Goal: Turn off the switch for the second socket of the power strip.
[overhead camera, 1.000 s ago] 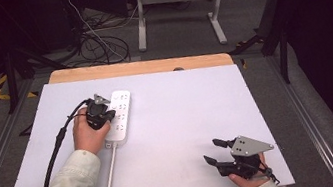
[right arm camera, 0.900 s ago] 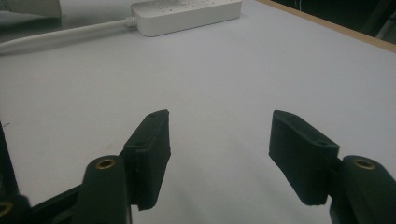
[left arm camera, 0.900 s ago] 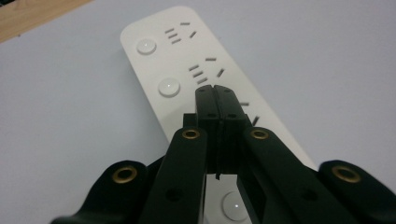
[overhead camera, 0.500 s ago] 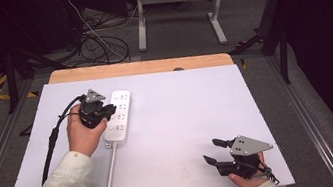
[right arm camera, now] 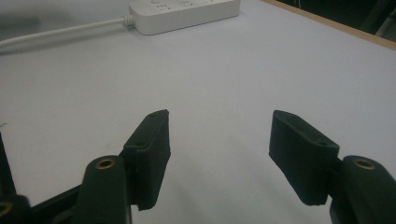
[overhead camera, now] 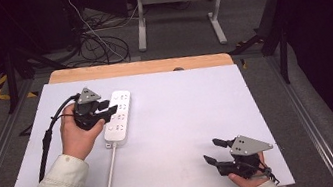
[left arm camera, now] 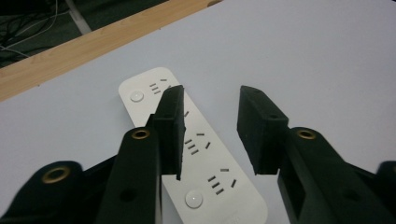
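A white power strip (overhead camera: 118,116) lies on the white table top, its white cable (overhead camera: 107,184) running toward the near edge. My left gripper (overhead camera: 107,108) hovers just above the strip's left side. Its jaws have just been opening, and nothing sits between them. In the left gripper view the power strip (left arm camera: 201,154) lies below the gap of the left gripper (left arm camera: 210,133). My right gripper (overhead camera: 214,150) rests near the table's front right corner. The right gripper (right arm camera: 219,154) stands open over bare table, with the power strip (right arm camera: 187,14) far off.
The white table top (overhead camera: 196,99) has a wooden strip (overhead camera: 140,67) along its far edge. A black cable (overhead camera: 45,140) trails from the left gripper over the table's left part. Beyond the table stand a desk frame (overhead camera: 175,1) and loose floor cables (overhead camera: 101,43).
The left gripper has lifted off the power strip and drawn slightly back to the left, and its jaws have opened. The right gripper has stayed where it was.
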`<state>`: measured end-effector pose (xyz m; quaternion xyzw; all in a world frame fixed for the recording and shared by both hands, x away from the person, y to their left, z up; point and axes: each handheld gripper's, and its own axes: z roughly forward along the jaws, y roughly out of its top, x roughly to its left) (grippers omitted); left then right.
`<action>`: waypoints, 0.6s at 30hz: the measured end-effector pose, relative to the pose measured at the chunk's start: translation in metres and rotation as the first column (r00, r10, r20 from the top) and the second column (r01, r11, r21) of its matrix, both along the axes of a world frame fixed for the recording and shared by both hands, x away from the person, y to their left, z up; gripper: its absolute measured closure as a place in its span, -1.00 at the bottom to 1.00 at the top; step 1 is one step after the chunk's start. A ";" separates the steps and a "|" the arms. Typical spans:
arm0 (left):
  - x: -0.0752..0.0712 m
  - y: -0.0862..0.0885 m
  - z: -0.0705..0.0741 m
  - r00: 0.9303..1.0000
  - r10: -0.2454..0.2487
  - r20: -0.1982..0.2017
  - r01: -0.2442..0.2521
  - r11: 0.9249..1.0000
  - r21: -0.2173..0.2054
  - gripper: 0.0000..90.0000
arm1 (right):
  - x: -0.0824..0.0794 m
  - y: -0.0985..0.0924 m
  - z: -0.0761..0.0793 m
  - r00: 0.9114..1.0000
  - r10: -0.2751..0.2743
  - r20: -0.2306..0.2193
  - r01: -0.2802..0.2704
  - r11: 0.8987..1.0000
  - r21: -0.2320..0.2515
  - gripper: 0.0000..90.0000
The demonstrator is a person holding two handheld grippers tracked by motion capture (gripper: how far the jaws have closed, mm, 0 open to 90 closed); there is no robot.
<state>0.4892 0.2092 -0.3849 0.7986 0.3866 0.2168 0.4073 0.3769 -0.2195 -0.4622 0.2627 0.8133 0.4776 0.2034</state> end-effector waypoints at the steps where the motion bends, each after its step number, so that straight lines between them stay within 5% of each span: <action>1: -0.003 0.000 0.002 1.000 -0.014 0.017 0.014 1.000 -0.013 0.30 | 0.000 0.000 0.000 1.000 0.000 0.002 0.000 1.000 0.000 -0.14; 4: -0.013 0.000 0.009 0.996 -0.030 0.083 0.031 0.999 -0.020 -0.04 | -0.002 -0.001 0.000 1.000 -0.002 0.002 0.002 1.000 0.002 -0.14; 13: -0.048 0.013 0.020 0.990 -0.073 0.118 0.080 0.995 -0.059 -0.37 | -0.002 -0.001 0.001 1.000 -0.002 0.008 0.002 1.000 0.002 -0.14; 18: -0.068 0.023 0.020 0.981 -0.106 0.164 0.120 0.989 -0.081 -0.50 | -0.002 0.000 0.001 1.000 -0.002 0.006 0.002 1.000 0.002 -0.14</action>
